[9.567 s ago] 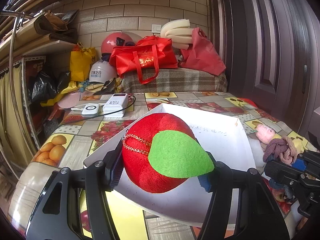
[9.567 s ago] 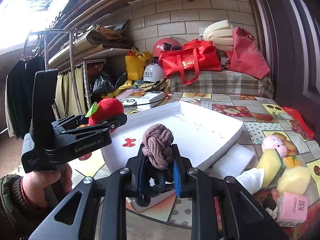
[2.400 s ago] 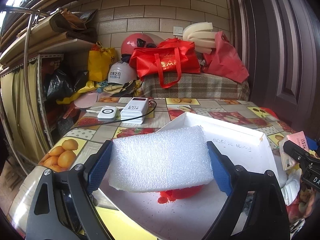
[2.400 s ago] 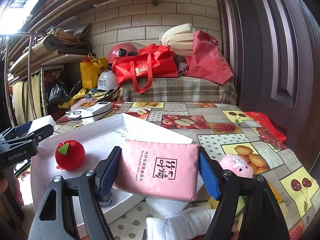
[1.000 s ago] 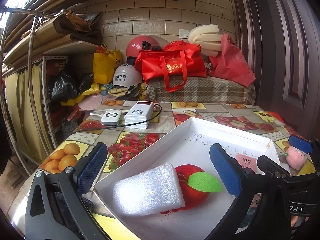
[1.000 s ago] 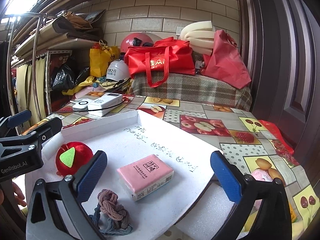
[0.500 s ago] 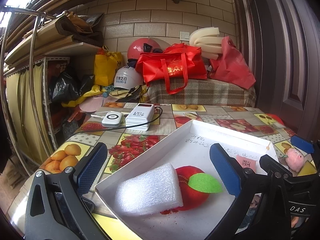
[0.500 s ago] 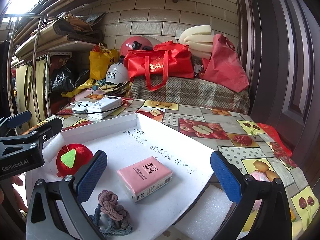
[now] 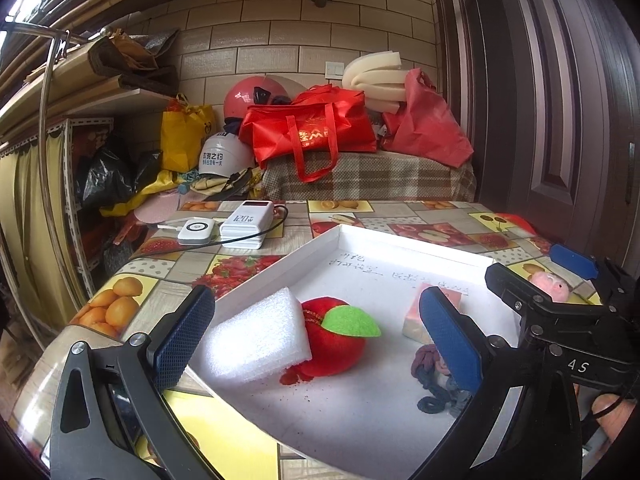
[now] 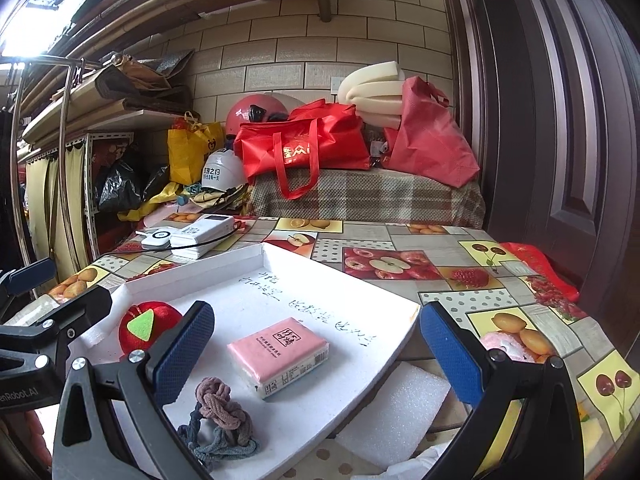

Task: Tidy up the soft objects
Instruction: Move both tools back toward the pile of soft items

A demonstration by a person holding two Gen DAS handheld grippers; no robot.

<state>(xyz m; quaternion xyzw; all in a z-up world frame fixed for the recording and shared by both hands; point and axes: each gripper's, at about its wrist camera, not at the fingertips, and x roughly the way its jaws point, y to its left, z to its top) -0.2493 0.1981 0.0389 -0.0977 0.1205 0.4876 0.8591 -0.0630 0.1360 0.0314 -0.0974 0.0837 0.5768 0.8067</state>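
In the white tray (image 9: 400,432), the foam block (image 9: 256,340) leans on the plush apple (image 9: 336,344), so either wide-apart, empty claw, the left gripper (image 9: 316,336) or the right gripper (image 10: 316,352), might bump it out.

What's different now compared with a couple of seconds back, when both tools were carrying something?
Both let go. The left tool dropped its white foam block into the white tray, against the plush apple; the right tool set the pink tissue pack in the tray too. Both now hang open. Apple and knotted cord stayed put.
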